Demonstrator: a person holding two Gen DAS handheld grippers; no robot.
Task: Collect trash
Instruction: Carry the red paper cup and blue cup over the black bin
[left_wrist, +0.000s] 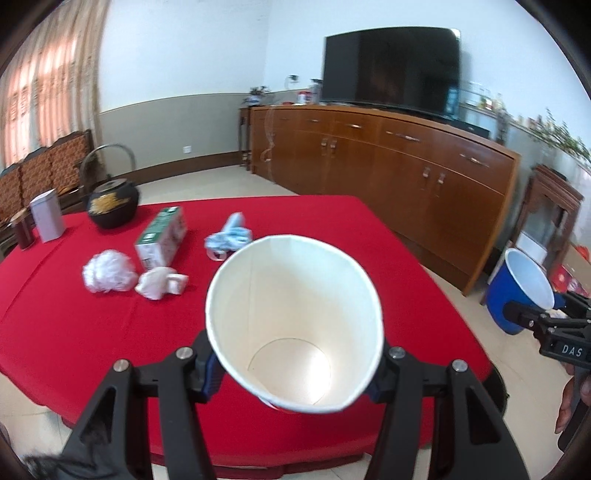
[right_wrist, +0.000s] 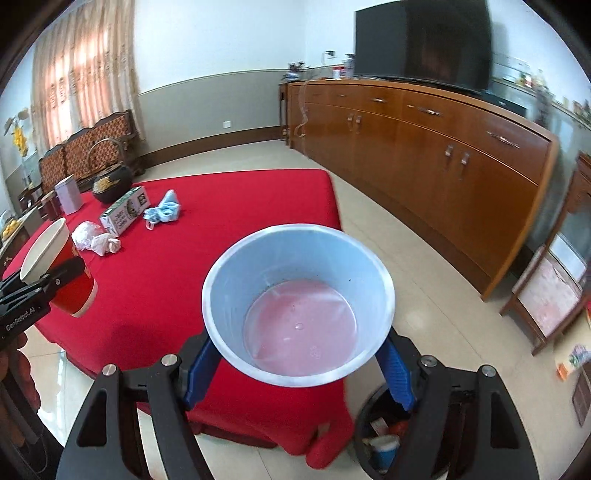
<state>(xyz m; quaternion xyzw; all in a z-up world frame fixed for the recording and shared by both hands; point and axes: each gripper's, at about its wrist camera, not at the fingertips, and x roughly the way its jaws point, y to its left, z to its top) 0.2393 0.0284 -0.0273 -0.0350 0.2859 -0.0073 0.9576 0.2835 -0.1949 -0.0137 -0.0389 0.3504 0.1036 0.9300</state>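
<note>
Two grippers each clamp a cup above the red-clothed surface (left_wrist: 74, 332). The left gripper (left_wrist: 295, 373) squeezes a red paper cup (left_wrist: 295, 325); the right gripper (right_wrist: 295, 369) grips a blue plastic cup (right_wrist: 295, 295). Crumpled tissues (left_wrist: 107, 271), a milk carton (left_wrist: 160, 236) and a blue face mask (left_wrist: 231, 234) lie on the surface beyond. A dark bin (right_wrist: 380, 439) sits on the floor under the right gripper.

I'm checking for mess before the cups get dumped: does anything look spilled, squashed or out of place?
The paper cup in the left gripper is squeezed into a lopsided oval. The carton lies on its side on the red tablecloth beside crumpled tissues. No spill shows.
</note>
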